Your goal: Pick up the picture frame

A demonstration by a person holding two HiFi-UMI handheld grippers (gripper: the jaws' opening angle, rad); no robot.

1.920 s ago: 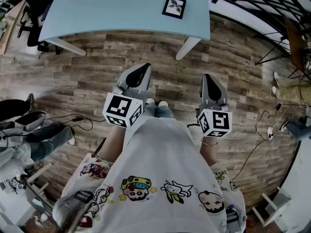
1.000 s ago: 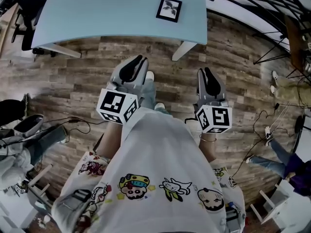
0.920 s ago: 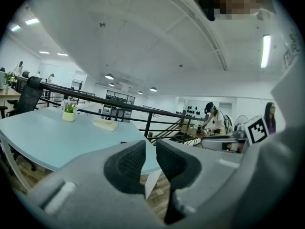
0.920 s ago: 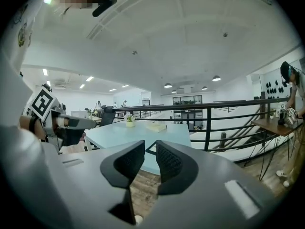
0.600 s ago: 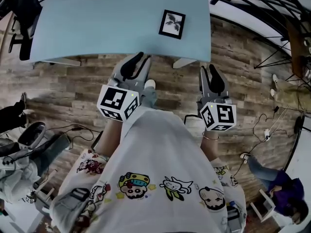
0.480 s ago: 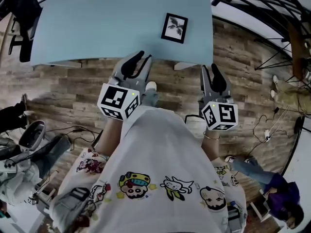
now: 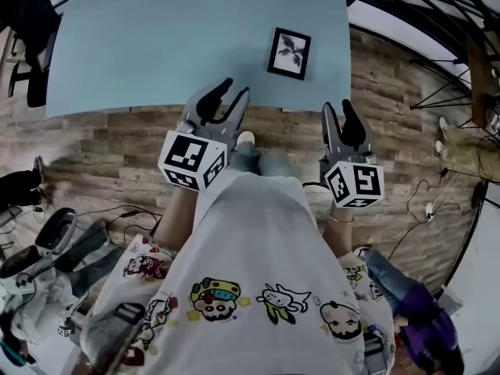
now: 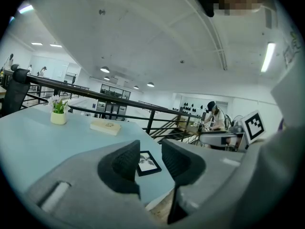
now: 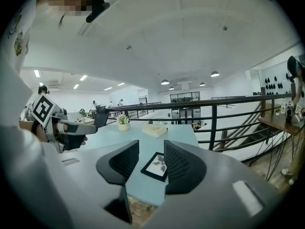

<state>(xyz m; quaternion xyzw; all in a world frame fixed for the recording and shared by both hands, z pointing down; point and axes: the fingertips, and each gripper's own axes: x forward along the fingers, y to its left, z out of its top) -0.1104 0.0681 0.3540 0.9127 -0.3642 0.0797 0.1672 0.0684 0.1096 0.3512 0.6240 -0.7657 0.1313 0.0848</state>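
Note:
The picture frame [image 7: 289,53], black-edged with a leaf print, lies flat near the right front corner of the light blue table [image 7: 156,45]. My left gripper [image 7: 233,94] hovers at the table's front edge, left of and short of the frame. My right gripper [image 7: 337,108] is over the floor just before the table's right corner. Both sets of jaws are opening, with nothing between them. In the left gripper view the frame [image 8: 148,163] shows beyond the gap of the left gripper [image 8: 150,148]. The right gripper view shows the frame [image 9: 156,166] ahead of the right gripper [image 9: 151,150].
At the table's far side stand a small potted plant [image 8: 58,114] and a flat beige box [image 8: 105,127]. A black railing [image 9: 214,123] runs behind and to the right of the table. An office chair [image 7: 31,22] stands at the left. Wooden floor [image 7: 101,147] lies below.
The table and frame have drawn nearer in the head view. Both grippers have moved forward to the table's front edge, and their jaws have spread wider.

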